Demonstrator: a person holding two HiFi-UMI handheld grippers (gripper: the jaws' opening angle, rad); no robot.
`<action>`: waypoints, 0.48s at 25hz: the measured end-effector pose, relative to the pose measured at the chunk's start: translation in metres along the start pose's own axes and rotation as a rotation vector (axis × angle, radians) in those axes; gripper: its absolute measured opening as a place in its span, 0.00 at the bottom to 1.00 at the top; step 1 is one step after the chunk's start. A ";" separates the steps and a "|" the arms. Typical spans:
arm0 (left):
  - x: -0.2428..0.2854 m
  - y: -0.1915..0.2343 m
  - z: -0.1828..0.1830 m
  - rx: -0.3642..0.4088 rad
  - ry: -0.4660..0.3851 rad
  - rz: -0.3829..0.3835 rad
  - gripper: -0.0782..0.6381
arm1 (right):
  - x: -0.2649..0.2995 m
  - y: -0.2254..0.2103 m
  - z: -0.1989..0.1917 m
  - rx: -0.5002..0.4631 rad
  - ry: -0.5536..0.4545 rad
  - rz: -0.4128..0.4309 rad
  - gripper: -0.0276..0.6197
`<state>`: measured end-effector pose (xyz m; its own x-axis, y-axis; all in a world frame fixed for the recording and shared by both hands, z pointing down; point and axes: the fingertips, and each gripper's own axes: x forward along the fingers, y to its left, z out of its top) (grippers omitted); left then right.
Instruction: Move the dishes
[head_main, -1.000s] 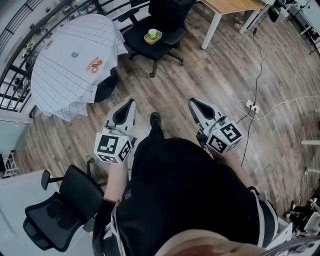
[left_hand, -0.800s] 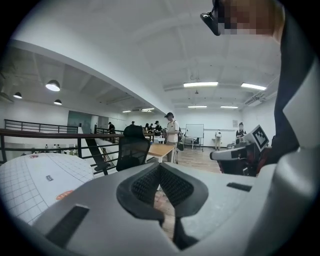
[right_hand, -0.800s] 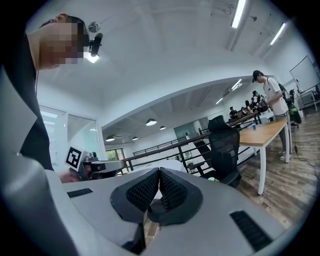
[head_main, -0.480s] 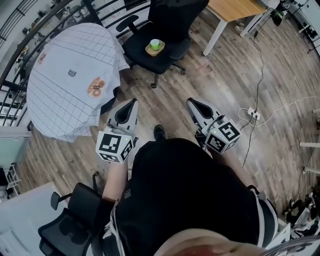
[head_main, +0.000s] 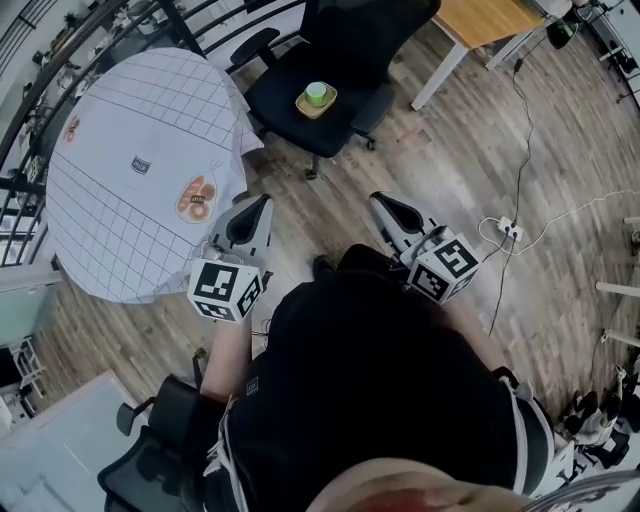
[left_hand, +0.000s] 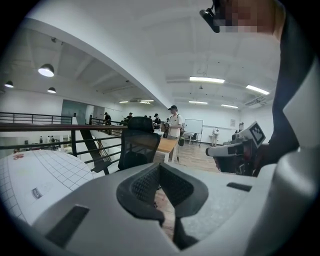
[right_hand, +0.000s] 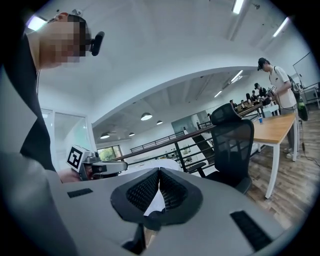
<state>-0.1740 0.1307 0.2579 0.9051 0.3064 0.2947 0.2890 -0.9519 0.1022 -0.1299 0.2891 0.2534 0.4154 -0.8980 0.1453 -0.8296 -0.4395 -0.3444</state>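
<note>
Both shut on nothing, left gripper (head_main: 264, 199) and right gripper (head_main: 374, 198), well short of the far chair (head_main: 283, 95): risk of toppling the green cup (head_main: 317, 93) off its plate (head_main: 307, 108) if jabbed closed.

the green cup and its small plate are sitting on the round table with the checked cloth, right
No: the green cup and its small plate sit on the seat of the black office chair, beside the round table. The head view shows it.
</note>
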 end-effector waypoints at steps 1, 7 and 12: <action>0.006 0.005 0.000 -0.005 0.004 0.000 0.12 | 0.006 -0.008 -0.001 0.012 0.005 -0.005 0.07; 0.060 0.041 0.001 -0.011 0.043 0.007 0.12 | 0.062 -0.052 0.007 0.040 0.022 0.029 0.07; 0.122 0.076 0.016 -0.038 0.064 0.036 0.12 | 0.118 -0.106 0.033 0.039 0.024 0.078 0.07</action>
<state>-0.0362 0.0954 0.2862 0.8926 0.2734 0.3586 0.2438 -0.9616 0.1263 0.0191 0.2306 0.2766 0.3404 -0.9300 0.1388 -0.8437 -0.3672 -0.3916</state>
